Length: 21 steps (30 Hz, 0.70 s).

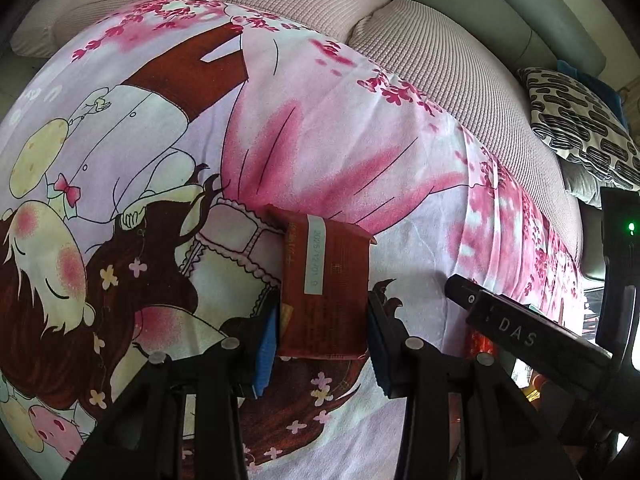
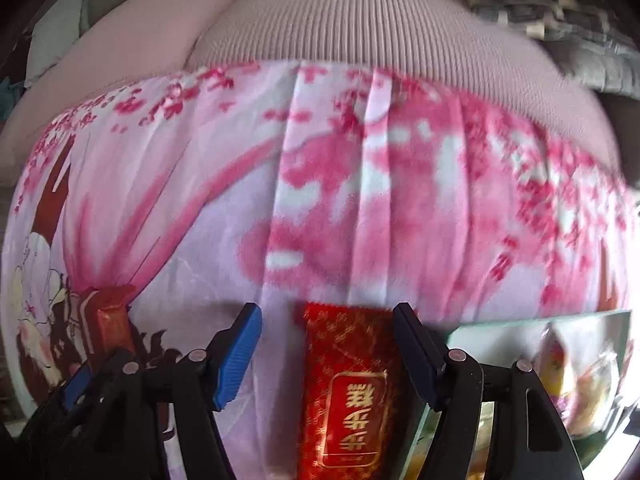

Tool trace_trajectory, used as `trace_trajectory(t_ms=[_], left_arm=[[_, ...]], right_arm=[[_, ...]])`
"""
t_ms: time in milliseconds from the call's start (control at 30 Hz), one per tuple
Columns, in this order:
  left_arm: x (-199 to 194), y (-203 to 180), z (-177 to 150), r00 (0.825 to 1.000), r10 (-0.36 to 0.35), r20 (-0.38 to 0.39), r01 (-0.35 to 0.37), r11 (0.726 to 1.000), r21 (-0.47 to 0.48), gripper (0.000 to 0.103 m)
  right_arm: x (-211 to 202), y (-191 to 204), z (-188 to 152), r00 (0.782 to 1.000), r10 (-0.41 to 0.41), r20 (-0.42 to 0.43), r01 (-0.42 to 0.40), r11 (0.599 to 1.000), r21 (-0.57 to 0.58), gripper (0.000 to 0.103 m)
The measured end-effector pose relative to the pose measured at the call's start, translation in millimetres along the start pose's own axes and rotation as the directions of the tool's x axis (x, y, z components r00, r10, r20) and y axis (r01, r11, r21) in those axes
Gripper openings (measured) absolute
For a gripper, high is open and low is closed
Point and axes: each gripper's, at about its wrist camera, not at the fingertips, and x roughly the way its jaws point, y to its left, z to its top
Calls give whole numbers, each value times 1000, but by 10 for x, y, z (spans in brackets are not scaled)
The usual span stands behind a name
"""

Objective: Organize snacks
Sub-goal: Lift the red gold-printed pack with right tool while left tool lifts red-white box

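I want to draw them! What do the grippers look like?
Both are black plastic with round silver rivets. The left gripper and right gripper have blue ribbed pads. Seen from the left, the right one's side says DAS in white, with a green light nearby.

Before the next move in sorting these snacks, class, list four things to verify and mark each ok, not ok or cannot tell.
1. Left gripper shut on the brown snack packet: ok.
2. Red snack packet sits between the right gripper fingers: ok.
3. Right pads pressing the red packet: not ok, gaps on both sides.
4. Container beside it has room: cannot tell.
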Motion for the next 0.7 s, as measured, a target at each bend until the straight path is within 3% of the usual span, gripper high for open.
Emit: trace_trajectory(t_ms=[133, 333, 500, 567, 700], left_arm=[[-2, 9, 5, 1000, -1, 0, 1, 1000, -1, 42], [-13, 29, 0, 1000, 0, 5, 0, 1000, 3, 41], [-31, 38, -26, 1000, 9, 3, -9, 1000, 1, 41], [-40, 44, -43, 1000, 10, 0, -10, 1000, 0, 41], [-62, 63, -97, 1000, 12, -8, -12, 1000, 3, 41]], right_arm=[[-22, 16, -37, 1000, 19, 7, -19, 1000, -3, 72], [-212, 43, -246, 986, 166, -24, -166, 986, 17, 72], [-314, 110, -307, 978, 204, -36, -204, 979, 4, 72], [-344, 89, -310, 979, 203, -29, -203, 979, 8, 73], [-371, -12, -292, 997, 83, 8, -83, 997, -9, 73]])
